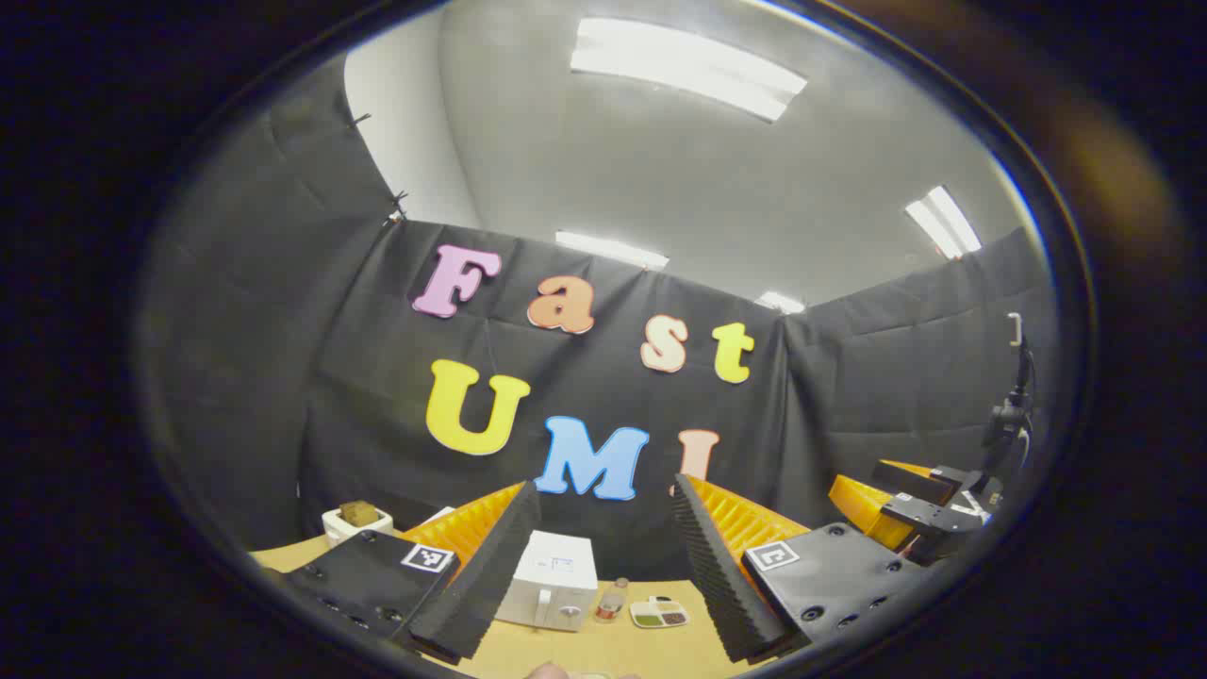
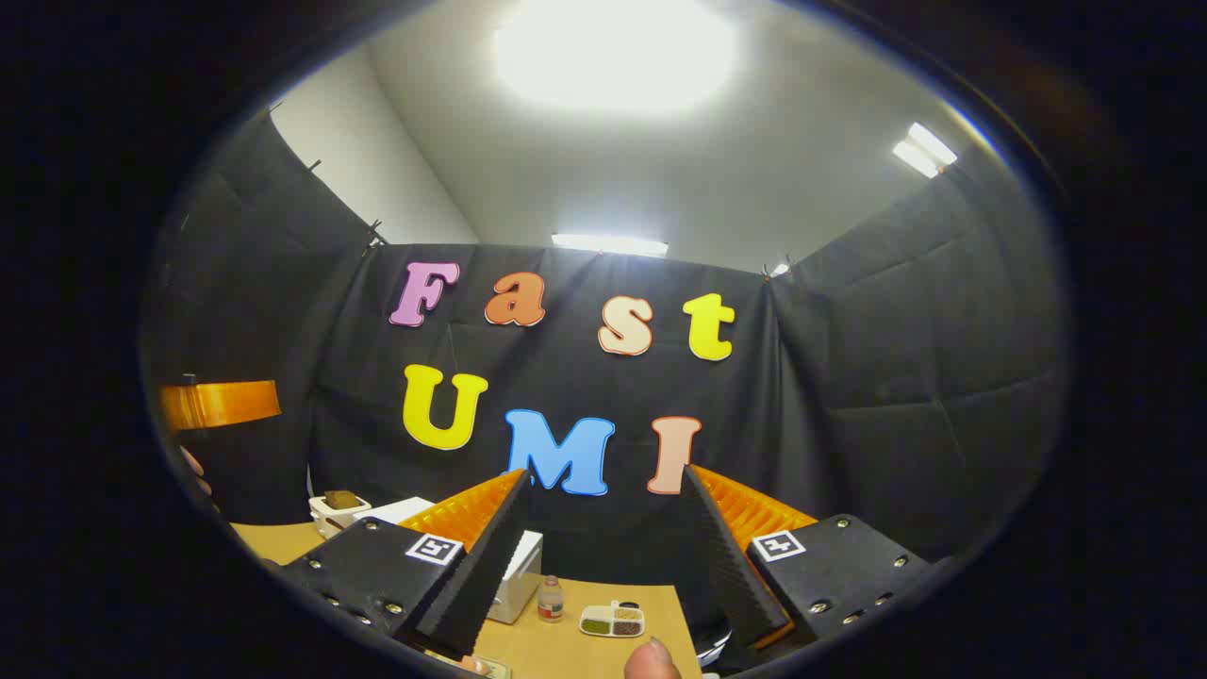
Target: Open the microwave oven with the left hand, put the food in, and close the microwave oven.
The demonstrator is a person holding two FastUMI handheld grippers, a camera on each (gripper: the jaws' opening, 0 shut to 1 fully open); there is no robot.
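Your left gripper (image 1: 603, 566) gapes wide, holding nothing; microwave (image 1: 550, 592) door closed at counter's (image 1: 585, 646) far edge: reach its handle.

Lab recording booth: black cloth walls (image 2: 896, 358), office ceiling lights (image 1: 688, 68).

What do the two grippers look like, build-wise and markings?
Both match. The left gripper and right gripper each have two wedge-shaped fingers with ribbed inner faces and ribbed orange backs, mounted on black plates with visible screws. Each plate carries a square black-and-white marker tag. No cables or sleeves are visible.
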